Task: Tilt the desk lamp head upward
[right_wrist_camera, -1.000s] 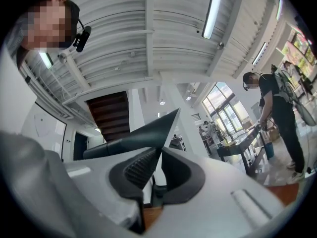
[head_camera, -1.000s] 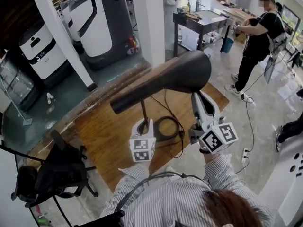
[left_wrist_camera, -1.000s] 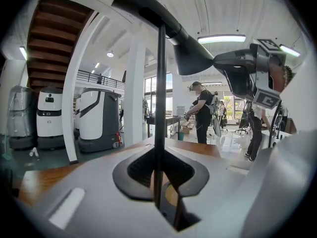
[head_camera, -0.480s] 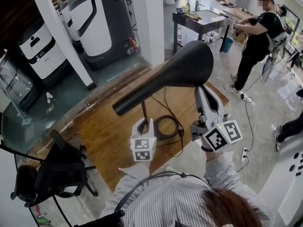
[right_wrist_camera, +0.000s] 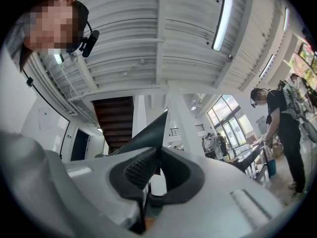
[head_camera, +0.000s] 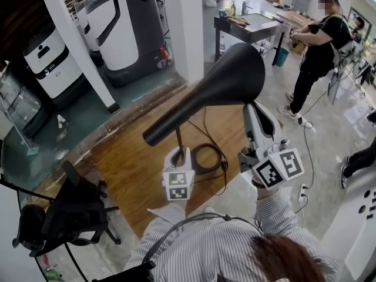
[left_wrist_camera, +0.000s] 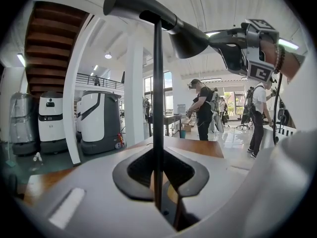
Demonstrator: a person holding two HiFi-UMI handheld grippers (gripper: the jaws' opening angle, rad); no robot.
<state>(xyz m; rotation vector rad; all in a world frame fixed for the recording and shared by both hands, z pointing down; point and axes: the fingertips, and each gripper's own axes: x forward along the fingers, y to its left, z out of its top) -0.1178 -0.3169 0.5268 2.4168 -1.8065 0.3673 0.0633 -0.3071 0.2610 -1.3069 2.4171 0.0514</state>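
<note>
**A:** Head view?

**B:** A matte black, trumpet-shaped lamp head [head_camera: 217, 90], its wide mouth raised to the right, on a thin stem [head_camera: 178, 138] over the wooden desk [head_camera: 135, 169]. The print on the white machine [head_camera: 56, 63] is too small to read.

**A:** Left gripper view?

**B:** The left gripper [left_wrist_camera: 158, 177] is pinching the stem.

**A:** Right gripper view?

**B:** The right gripper [right_wrist_camera: 157, 170] is clamped on the head's thin rim.

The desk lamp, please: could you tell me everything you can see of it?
The desk lamp is matte black: a trumpet-shaped head on a thin upright stem, standing on the wooden table. The head is tilted, wide end high at the right, narrow end low. The left gripper is shut on the stem; the right gripper pinches the head's wide rim.
</note>
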